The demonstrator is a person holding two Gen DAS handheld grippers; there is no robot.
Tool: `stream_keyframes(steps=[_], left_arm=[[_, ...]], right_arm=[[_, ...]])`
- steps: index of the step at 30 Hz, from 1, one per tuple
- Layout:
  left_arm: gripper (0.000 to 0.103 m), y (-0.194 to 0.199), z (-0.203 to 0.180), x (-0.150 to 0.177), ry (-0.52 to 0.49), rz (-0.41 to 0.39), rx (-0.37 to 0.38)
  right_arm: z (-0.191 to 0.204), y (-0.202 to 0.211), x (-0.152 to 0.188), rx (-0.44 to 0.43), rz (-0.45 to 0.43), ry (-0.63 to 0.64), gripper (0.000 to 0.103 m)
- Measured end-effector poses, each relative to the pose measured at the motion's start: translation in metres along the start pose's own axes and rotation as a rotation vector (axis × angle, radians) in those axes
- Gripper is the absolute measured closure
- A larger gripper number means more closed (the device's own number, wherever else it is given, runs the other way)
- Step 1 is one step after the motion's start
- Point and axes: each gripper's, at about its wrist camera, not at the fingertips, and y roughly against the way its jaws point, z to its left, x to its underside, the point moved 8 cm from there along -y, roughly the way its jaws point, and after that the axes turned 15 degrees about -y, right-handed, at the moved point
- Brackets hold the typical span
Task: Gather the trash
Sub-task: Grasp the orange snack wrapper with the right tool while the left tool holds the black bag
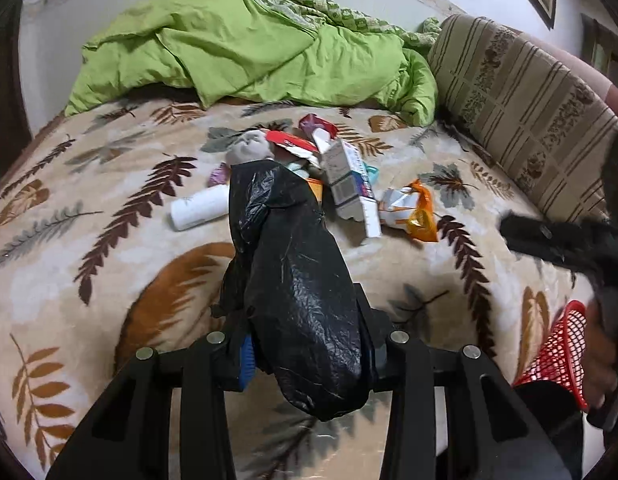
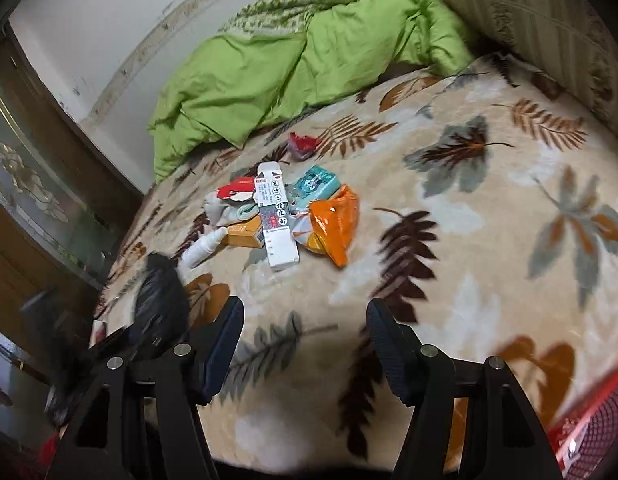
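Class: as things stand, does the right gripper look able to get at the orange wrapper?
Probably yes: the right gripper is open and empty, and only bare blanket lies between it and the orange wrapper.

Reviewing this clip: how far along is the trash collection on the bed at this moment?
Early stage. Done: the left gripper has a crumpled black trash bag clamped between its pads. In hand: the right gripper is open and empty, pointed toward the litter. Left: the whole pile is on the blanket, including the white carton, orange wrapper, white bottle and red packet. A red mesh basket stands beside the bed.
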Motion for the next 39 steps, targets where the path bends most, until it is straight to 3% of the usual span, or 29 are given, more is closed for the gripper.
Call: stream_keyframes(steps=[12, 17, 23, 28, 33, 39], left_arm=[[0.064, -0.013, 0.024, 0.004, 0.03, -0.012, -0.02], [0.064, -0.015, 0.027, 0.003, 0.036, -0.014, -0.006], [0.064, -0.014, 0.022, -0.001, 0.011, -0.026, -0.011], [0.064, -0.011, 0.025, 0.0, 0.024, -0.033, -0.021], [0.064, -0.008, 0.033, 0.003, 0.053, -0.033, -0.034], [0.064, -0.008, 0.033, 0.005, 0.044, -0.028, -0.05]], right_arm=[[0.002, -0.1, -0.047, 0.162, 0.01, -0.061, 0.036], [-0.007, -0.123, -0.047, 0.169, 0.026, -0.111, 0.036], [0.007, -0.101, -0.039, 0.192, -0.06, -0.008, 0.043], [0.041, -0.057, -0.014, 0.117, -0.151, 0.089, 0.043], [0.06, -0.035, 0.012, 0.037, -0.167, 0.121, 0.043], [0.052, -0.036, 0.012, 0.035, -0.147, 0.082, 0.042]])
